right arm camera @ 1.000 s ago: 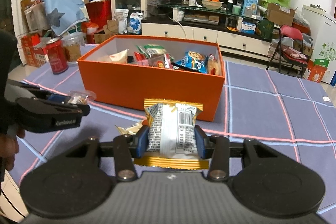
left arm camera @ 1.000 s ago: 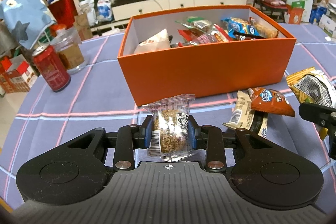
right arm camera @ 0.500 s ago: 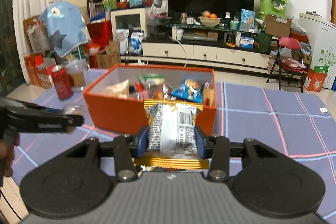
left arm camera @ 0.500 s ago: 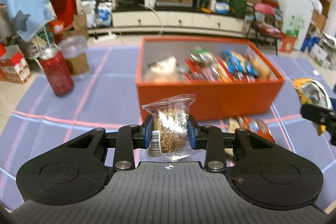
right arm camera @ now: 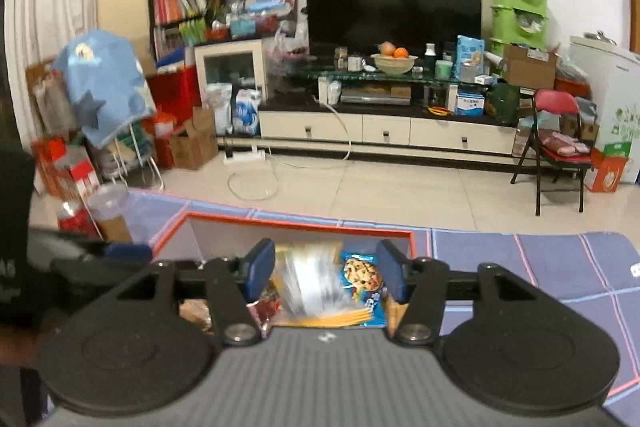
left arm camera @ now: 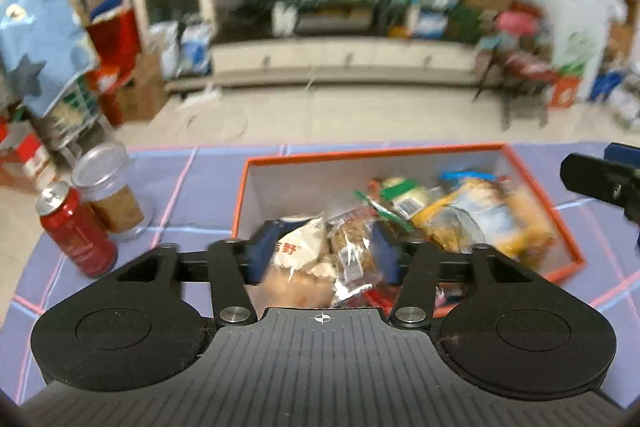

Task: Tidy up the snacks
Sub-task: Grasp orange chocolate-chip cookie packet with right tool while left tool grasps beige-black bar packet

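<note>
Since the earlier frames both hand-held grippers are carried above the orange box (left arm camera: pixel 400 157). Left hand-held gripper (left arm camera: pixel 322 257) and right hand-held gripper (right arm camera: pixel 326 275) are spread wide; the grain bar packet (left arm camera: pixel 348 251) and striped packet (right arm camera: pixel 316 283) are released inside, judged deliberately.

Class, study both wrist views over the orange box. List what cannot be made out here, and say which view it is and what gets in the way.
- Right wrist: the packet between the open right tongs is motion-blurred, so its print and whether it has landed are unclear.
- Left wrist: the near wall of the orange box is hidden by the left tongs.
- Left wrist: the clear packet is blurred, so its label is unreadable.
- Left wrist: the TV shelf items are smeared.
</note>
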Available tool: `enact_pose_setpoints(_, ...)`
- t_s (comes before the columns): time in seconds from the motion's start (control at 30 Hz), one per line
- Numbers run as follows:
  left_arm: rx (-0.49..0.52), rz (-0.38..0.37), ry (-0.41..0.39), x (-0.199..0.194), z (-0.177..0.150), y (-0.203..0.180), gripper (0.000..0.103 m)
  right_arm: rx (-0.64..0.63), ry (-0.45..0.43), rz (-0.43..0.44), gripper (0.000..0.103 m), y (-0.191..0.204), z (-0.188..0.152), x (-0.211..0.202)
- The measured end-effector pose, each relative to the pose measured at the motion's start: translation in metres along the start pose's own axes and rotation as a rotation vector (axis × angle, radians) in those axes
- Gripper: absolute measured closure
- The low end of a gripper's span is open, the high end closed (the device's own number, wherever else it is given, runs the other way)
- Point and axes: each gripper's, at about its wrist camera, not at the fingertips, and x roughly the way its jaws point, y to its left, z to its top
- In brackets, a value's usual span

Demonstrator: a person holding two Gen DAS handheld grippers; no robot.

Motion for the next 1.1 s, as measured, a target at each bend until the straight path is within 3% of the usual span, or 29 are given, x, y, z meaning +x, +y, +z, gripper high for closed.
enact_pose_setpoints(0.03, -0.009, -0.015, -0.022, -0.012, -0.01, 0.005, 0.029, 0.009, -0.013, -0.006, 0.038, -0.005, -0.011, -0.016)
enact_pose_setpoints(0.07, -0.023, -0.021, -0.034, -0.025, -0.022, 0.012, 0.023, 0.012, -0.014, -0.01, 0.038, -0.008, -0.022, -0.027)
enact_pose_setpoints(0.17, -0.072, -0.017, -0.021, -0.051, -0.057, 0.028, 0.026, 0.072, 0.039, -0.02, 0.036, -0.018, -0.065, -0.045)
enact_pose_setpoints(0.3, -0.146, -0.019, 0.042, -0.071, -0.095, 0.039, 0.026, 0.244, 0.213, 0.013, 0.036, -0.022, -0.109, -0.022)
enact_pose_setpoints(0.5, -0.127, -0.016, 0.057, -0.078, -0.123, 0.04, 0.022, 0.376, 0.329, -0.07, 0.033, 0.001, -0.118, 0.031)
enact_pose_setpoints(0.6, -0.115, -0.023, 0.081, -0.068, -0.126, 0.041, 0.022, 0.367, 0.399, -0.164, 0.028, 0.01, -0.127, 0.056)
enact_pose_setpoints(0.63, -0.109, -0.016, 0.082, -0.067, -0.127, 0.041, 0.022, 0.368, 0.419, -0.166, 0.031, 0.009, -0.129, 0.059)
enact_pose_setpoints(0.73, -0.098, -0.042, 0.091, -0.062, -0.126, 0.042, 0.023, 0.294, 0.407, -0.132, 0.052, 0.003, -0.133, 0.043)
enact_pose_setpoints(0.8, -0.094, -0.064, 0.084, -0.062, -0.125, 0.036, 0.023, 0.228, 0.393, -0.12, 0.052, -0.008, -0.135, 0.026)
enact_pose_setpoints(0.97, 0.024, -0.199, 0.04, -0.053, -0.121, -0.002, 0.022, 0.159, 0.437, -0.077, 0.047, -0.046, -0.152, -0.006)
enact_pose_setpoints(1.1, 0.334, -0.371, -0.078, -0.037, -0.117, -0.047, 0.023, 0.135, 0.446, 0.02, 0.043, -0.062, -0.173, -0.024)
